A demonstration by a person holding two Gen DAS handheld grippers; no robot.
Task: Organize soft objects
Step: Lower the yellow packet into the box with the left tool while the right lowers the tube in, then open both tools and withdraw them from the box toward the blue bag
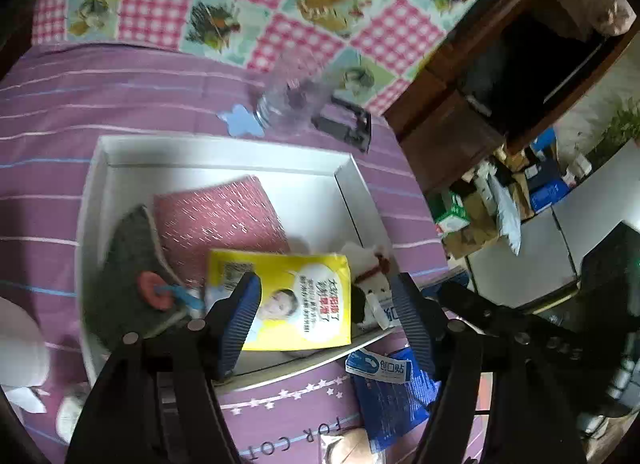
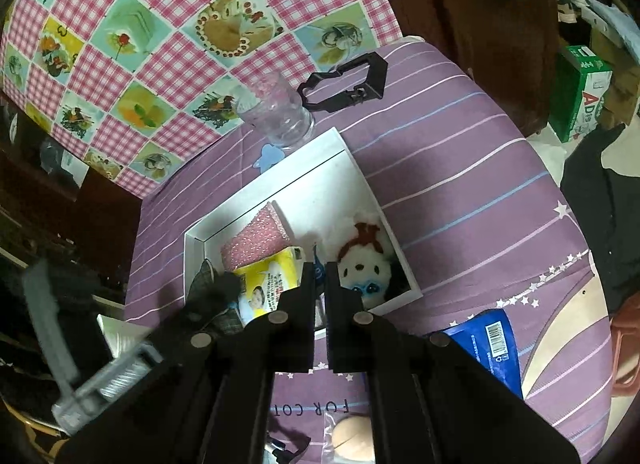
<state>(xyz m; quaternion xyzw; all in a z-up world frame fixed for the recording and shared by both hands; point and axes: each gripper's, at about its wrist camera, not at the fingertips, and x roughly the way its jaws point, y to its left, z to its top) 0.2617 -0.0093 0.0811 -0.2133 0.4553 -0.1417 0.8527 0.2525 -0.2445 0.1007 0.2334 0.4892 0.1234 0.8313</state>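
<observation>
so far the white box [image 1: 224, 152] on the purple striped cloth [image 1: 80, 104] already holds several soft things. going left to right in the left wrist view: a dark grey felt piece [image 1: 124, 264] with a red ring against the left wall, a pink sparkly pad [image 1: 216, 212] in the middle, a yellow tissue pack [image 1: 300, 288] lying partly over it at lower centre, and a white plush toy [image 1: 368, 264] at the right wall. outside the box, at the lower right of that frame, a blue packet [image 1: 384, 384] lies on the cloth, and a round beige puff in a clear bag [image 1: 344, 448] shows at the bottom edge. by my reading those two are what is left to put away, so the job looks well past half.

the left gripper [image 1: 324, 316] stands wide, nothing pressed between its blue pads [image 1: 240, 316]; the yellow pack lies just beyond and between them, apparently let go inside the box.

in the right wrist view, the right gripper [image 2: 320, 296] is closed narrow and holds nothing. it sits at lower centre over the near wall of the box, with the yellow pack just left of its tips and the plush toy [image 2: 364, 264] just right.
</observation>
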